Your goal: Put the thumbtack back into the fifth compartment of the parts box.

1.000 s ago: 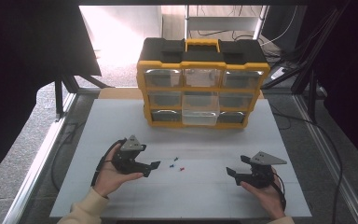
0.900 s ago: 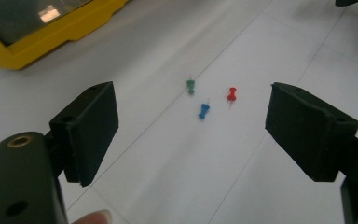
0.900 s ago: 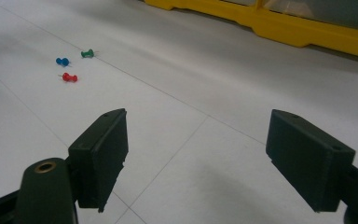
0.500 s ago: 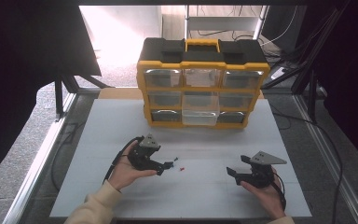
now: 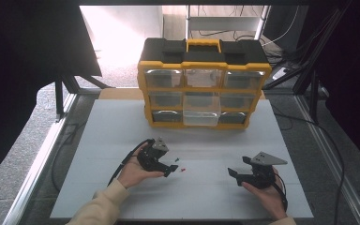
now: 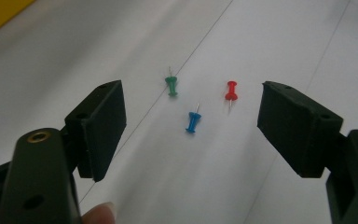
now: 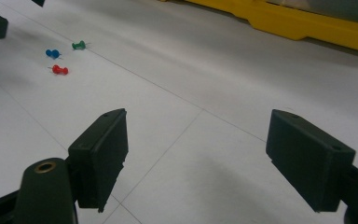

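Three push pins lie close together on the white table: green [image 6: 171, 86], blue [image 6: 192, 122] and red [image 6: 231, 91]. My left gripper [image 6: 193, 112] hovers just over them, open; its jaws have just been closing a little and grip nothing, with the pins on the table below the gap. In the high view the left gripper [image 5: 171, 168] sits beside the green pin [image 5: 176, 159] and red pin [image 5: 183, 169]. My right gripper [image 5: 238, 168] rests open and empty at the table's right front. In its view the right gripper [image 7: 205, 144] looks toward the pins [image 7: 60, 70] farther off.
A yellow and black drawer organizer [image 5: 202, 84] stands at the table's back, its lower middle clear drawer [image 5: 200, 117] pulled out. The white table [image 5: 112, 136] has metal frame rails along both sides. A cable trails from each gripper.
My left gripper has moved right and down, from the left of the table to just over the pins. The right gripper has stayed put.
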